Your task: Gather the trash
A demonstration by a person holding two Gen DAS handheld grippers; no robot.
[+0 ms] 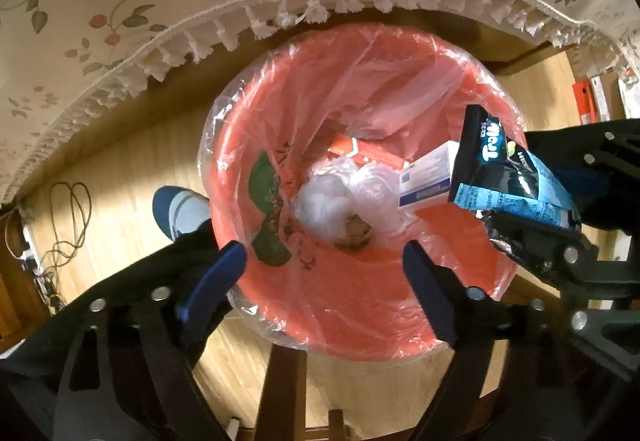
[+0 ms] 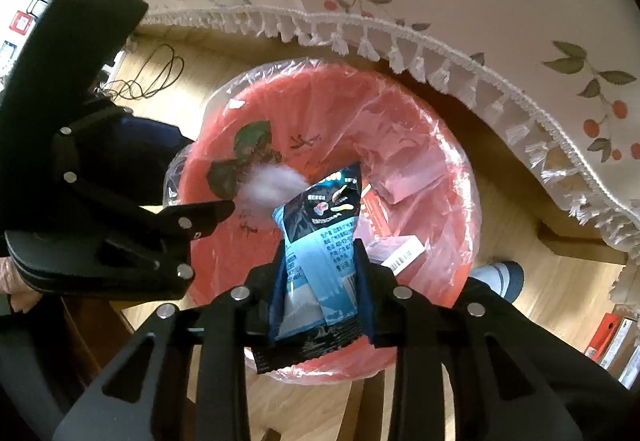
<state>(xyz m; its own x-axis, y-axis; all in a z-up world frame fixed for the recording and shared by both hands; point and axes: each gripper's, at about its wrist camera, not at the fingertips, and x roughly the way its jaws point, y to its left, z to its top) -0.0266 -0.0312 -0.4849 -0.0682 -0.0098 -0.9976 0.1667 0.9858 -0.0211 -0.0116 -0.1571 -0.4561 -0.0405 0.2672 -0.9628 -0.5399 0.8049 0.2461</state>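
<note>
The snack bag (image 2: 320, 253) is the trash here, and it hangs right over the red bin (image 1: 452, 249), which is the thing to steer by. Left of the bin there is bare wood floor (image 1: 120, 177), a tangle of black cord (image 1: 68, 217) and the toe of a blue and white shoe (image 1: 176, 209) that almost touches the bin's side. Over the near edge of the bin hangs the left tool (image 1: 324, 261). It points straight down into the bin, its blue tips are spread wide, and nothing is between them. Deep in the bin lie a white wad (image 1: 324, 205), a white box (image 1: 428, 177) and an orange box (image 1: 360, 153), all inside the clear liner (image 1: 224, 113). Over the right part of the bin is the right tool (image 2: 320, 281), and it pinches the snack bag low down at its dark crimped end. I think the grip looks loose, because the bag is only lightly squeezed. The bag's long side runs from the tool out over the bin's middle, so its free end points at the hole. The right hand is the nearer one, and I think it only has to let go for the bag to fall in. Behind the bin hangs the fringe of the flowery cloth (image 1: 320, 9) on the worktop, close to the far rim, so there is more free room above the bin and on the floor side.
</note>
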